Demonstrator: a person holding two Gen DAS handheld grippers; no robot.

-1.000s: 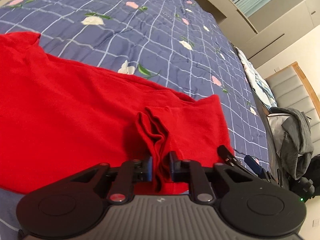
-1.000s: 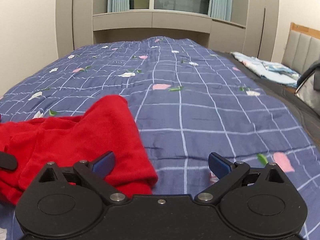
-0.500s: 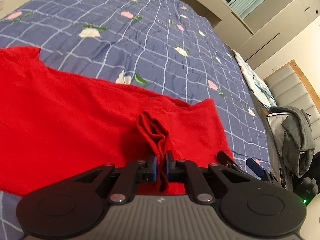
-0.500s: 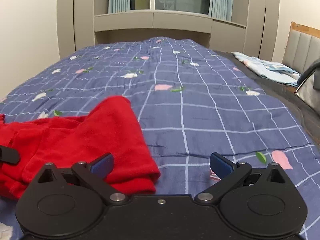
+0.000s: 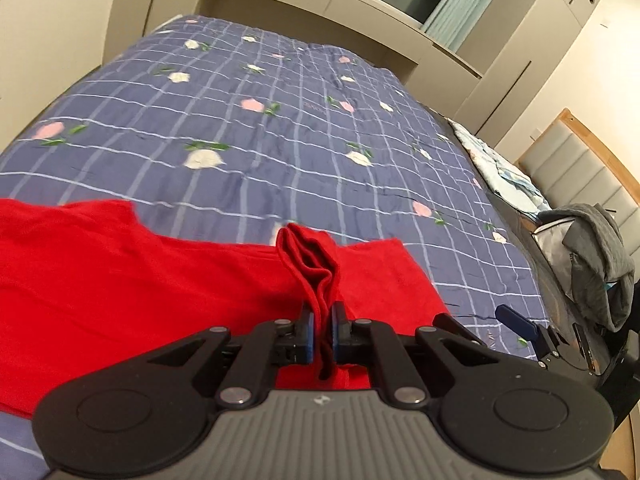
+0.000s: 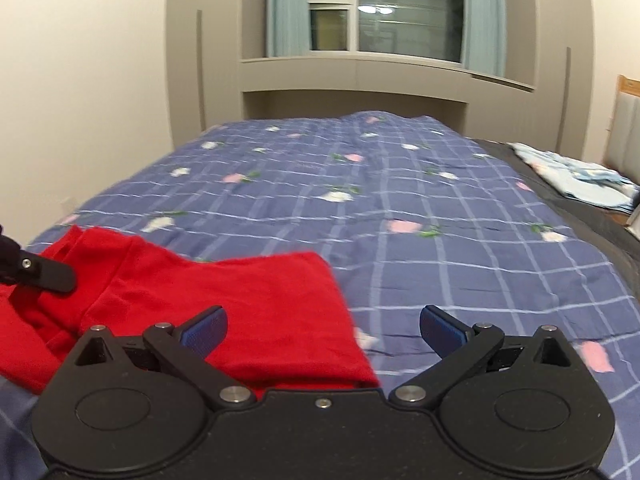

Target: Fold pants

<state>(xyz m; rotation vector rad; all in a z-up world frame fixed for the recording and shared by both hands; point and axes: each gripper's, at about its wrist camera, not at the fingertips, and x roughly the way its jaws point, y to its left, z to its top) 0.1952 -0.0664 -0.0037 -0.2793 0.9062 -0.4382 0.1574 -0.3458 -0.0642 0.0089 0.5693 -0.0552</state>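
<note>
Red pants (image 5: 120,272) lie spread on a blue checked floral bedcover (image 5: 280,140). My left gripper (image 5: 323,330) is shut on a bunched fold of the red pants, which stands up as a ridge (image 5: 310,256) ahead of the jaws. In the right wrist view the pants (image 6: 240,304) lie at the lower left, their corner between and under the jaws. My right gripper (image 6: 322,330) is open and empty above the pants' right edge. The left gripper's finger (image 6: 44,274) shows at the left edge of the right wrist view.
A grey jacket (image 5: 596,256) hangs over something at the bed's right side. Light blue folded bedding (image 6: 576,182) lies at the far right of the bed. Cupboards and a window (image 6: 400,20) stand behind the bed. A padded headboard (image 5: 576,168) is at right.
Both cameras have tilted upward, showing more of the room. The left gripper has closed tighter on the fold and raised it. The right gripper stays open, now over the pants' corner.
</note>
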